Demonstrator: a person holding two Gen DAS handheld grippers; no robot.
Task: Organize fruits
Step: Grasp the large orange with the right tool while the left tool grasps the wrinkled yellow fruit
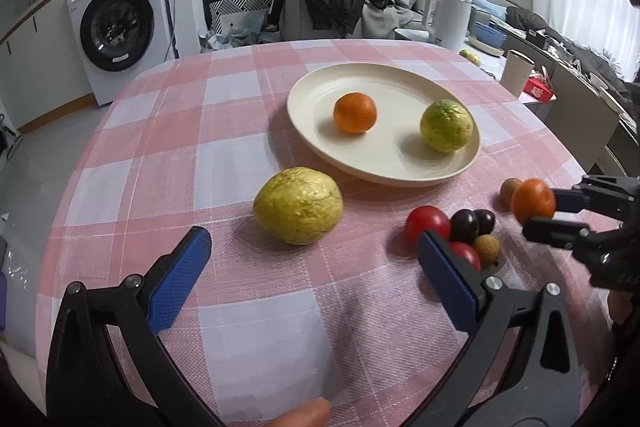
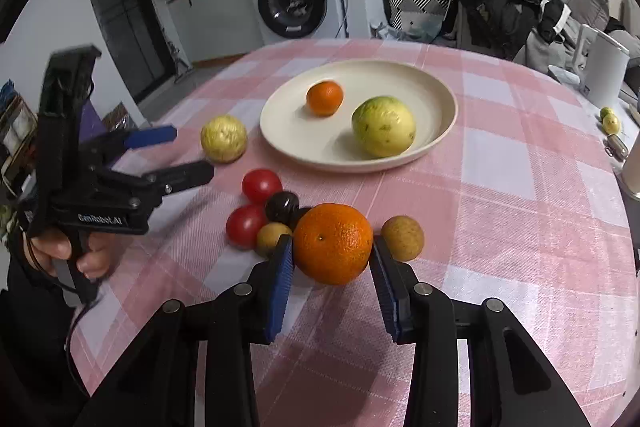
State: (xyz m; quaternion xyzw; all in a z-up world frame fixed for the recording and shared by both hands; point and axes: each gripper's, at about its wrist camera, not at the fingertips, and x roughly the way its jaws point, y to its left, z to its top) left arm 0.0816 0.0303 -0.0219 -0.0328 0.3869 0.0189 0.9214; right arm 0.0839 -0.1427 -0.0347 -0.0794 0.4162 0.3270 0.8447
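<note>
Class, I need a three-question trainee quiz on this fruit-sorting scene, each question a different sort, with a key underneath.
1. True or false: the right claw is shut on an orange.
2. How many fruits lie on the cream plate? A) one B) two C) four
3. Fill in: the left claw is open, and the fruit nearest in front of it is the yellow ____.

Key
1. True: both pads press the orange's sides.
2. B: a small orange and a green guava.
3. Guava, which sits on the checked cloth, off the plate.
</note>
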